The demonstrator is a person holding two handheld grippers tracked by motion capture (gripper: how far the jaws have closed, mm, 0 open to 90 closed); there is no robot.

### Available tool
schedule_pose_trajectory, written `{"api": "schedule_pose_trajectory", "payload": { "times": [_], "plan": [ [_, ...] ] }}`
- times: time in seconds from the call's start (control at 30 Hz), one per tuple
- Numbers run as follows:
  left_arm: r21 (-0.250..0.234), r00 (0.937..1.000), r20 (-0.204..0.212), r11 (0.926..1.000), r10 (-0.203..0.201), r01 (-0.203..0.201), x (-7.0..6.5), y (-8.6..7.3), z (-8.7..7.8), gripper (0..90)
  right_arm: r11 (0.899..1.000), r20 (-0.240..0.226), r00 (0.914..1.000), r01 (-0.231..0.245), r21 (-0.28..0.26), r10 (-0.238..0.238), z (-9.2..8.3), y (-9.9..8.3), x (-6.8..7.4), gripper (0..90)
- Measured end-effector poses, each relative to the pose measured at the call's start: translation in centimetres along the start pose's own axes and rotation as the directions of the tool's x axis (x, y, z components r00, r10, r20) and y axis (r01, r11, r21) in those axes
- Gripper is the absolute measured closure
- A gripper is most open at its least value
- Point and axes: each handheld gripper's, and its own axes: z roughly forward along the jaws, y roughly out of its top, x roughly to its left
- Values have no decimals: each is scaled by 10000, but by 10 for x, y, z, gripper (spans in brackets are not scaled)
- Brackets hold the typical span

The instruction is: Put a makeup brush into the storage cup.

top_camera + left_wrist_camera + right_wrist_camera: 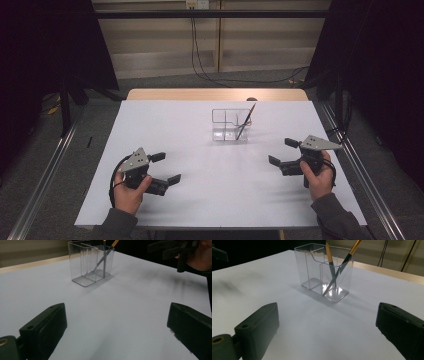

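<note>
Right now both my claws hover low over the white table, nearest to me, with nothing in either. My left gripper sits at the near left with its jaws wide apart, and my right gripper at the near right stands just as open; in each gripper view the two black jaws frame bare tabletop between them.

Farther out, near the middle of the table and a little toward its far edge, stands the clear acrylic organizer, upright, split into compartments. It is well apart from both grippers.

Two brushes with golden handles and dark lower ends lean crossed in one end compartment, the one toward my right hand; the other compartments look empty. Beyond that lies the wooden table edge and the floor with its cables.

I judge this to be a moment with the grippers parked clear of the work, the brushes already standing in the holder. Any next move calls for reaching forward and closing on a brush handle above the rim without knocking the light holder over.

The right gripper view shows both handles and the crossing plainly; the high view gives me one thin dark line. The left gripper view shows my right hand and its claw across the table.
</note>
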Motion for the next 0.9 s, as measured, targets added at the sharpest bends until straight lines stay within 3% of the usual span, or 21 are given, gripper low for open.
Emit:
{"api": "schedule_pose_trajectory", "payload": {
  "times": [0.5, 0.57, 0.63, 0.9],
  "plan": [
    [6, 10000, -55, 10000, 27, -27, 1, 0, -1, 26, 10000, -23, 10000, 0, -46, 0, -8, -3, 2, 44],
    [-85, 9999, 150, 10000, -24, 26, 2, 0, 0, 26, 10000, 22, 10000, -51, -20, 51, -9, -4, 2, 45],
    [12, 10000, -70, 10000, 10, -10, 2, 0, -1, 26, 10000, 30, 10000, -22, -6, 22, -11, -4, 2, 45],
    [-1, 10000, 8, 10000, 11, -11, 2, 1, 0, 26, 10000, 49, 10000, -51, -50, 51, -17, -6, 3, 45]
  ]
}}
